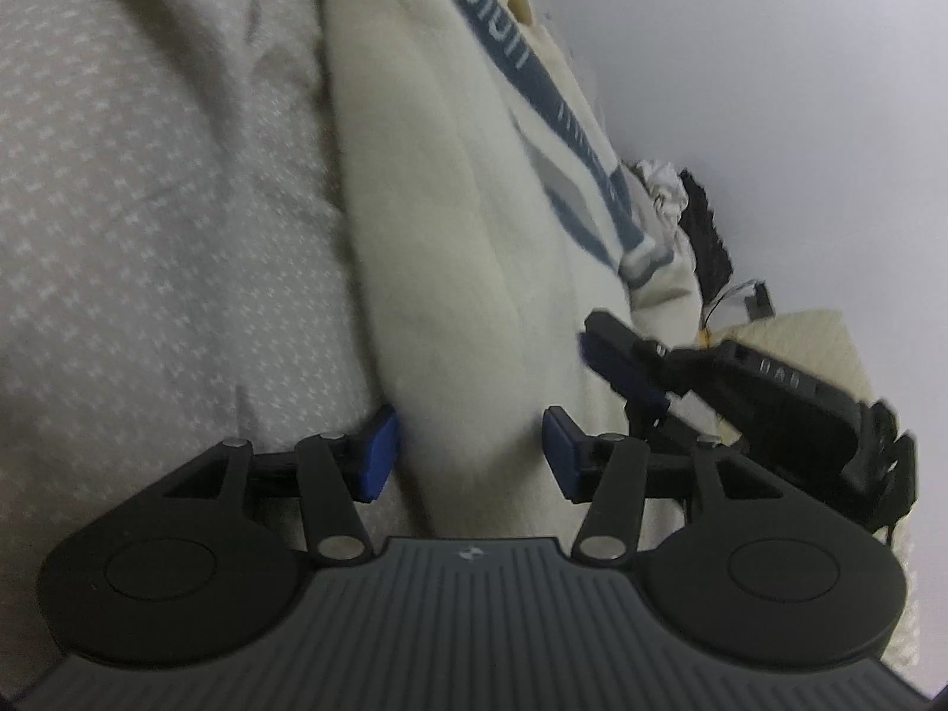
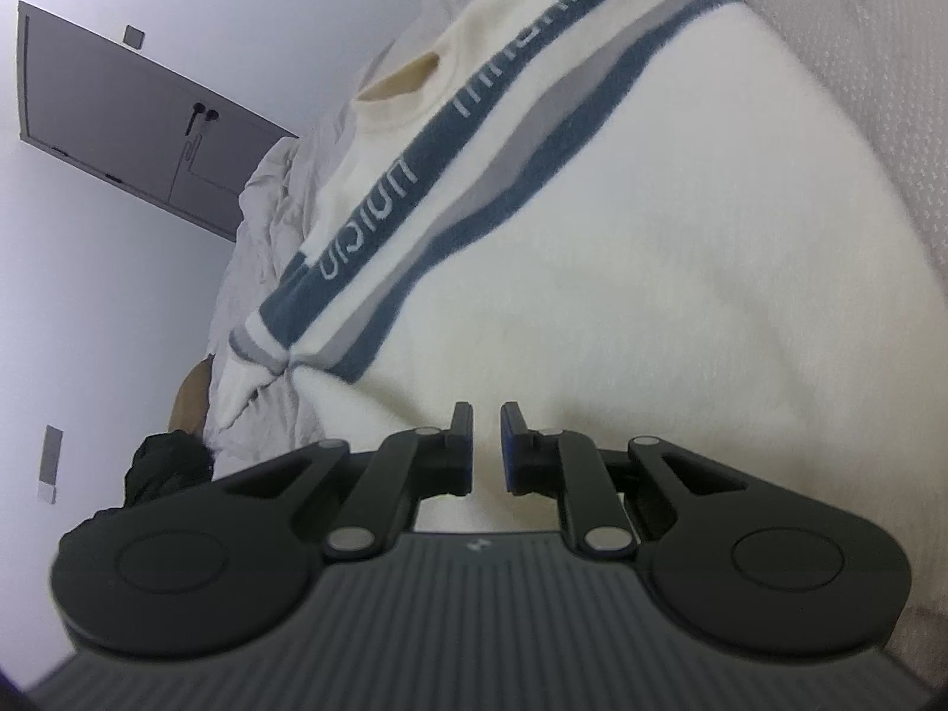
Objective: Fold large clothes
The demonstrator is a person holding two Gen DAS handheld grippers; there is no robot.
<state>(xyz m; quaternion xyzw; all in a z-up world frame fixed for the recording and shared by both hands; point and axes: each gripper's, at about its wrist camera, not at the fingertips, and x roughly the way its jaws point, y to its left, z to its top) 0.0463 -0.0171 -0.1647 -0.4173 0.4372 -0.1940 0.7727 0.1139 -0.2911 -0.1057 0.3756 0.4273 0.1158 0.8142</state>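
A cream sweater point(image 1: 462, 272) with blue and grey chest stripes and lettering lies on a grey patterned bedsheet point(image 1: 148, 225). My left gripper point(image 1: 470, 453) is open, its blue pads standing either side of a raised fold of the sweater without squeezing it. My right gripper point(image 1: 598, 349) comes in from the right, blurred, with its tips at the sweater's right edge. In the right wrist view the sweater point(image 2: 622, 272) spreads wide, collar at the far end. The right gripper point(image 2: 487, 450) hovers low over its near part, jaws shut to a thin slit with nothing visibly pinched.
A crumpled white duvet point(image 2: 278, 207) lies beyond the sweater towards the wall. A grey door point(image 2: 118, 112) is set in that wall. A dark bundle point(image 2: 169, 468) sits by the bed's edge. Black and white items point(image 1: 693, 213) and a cream quilted cover point(image 1: 794, 343) lie at the right.
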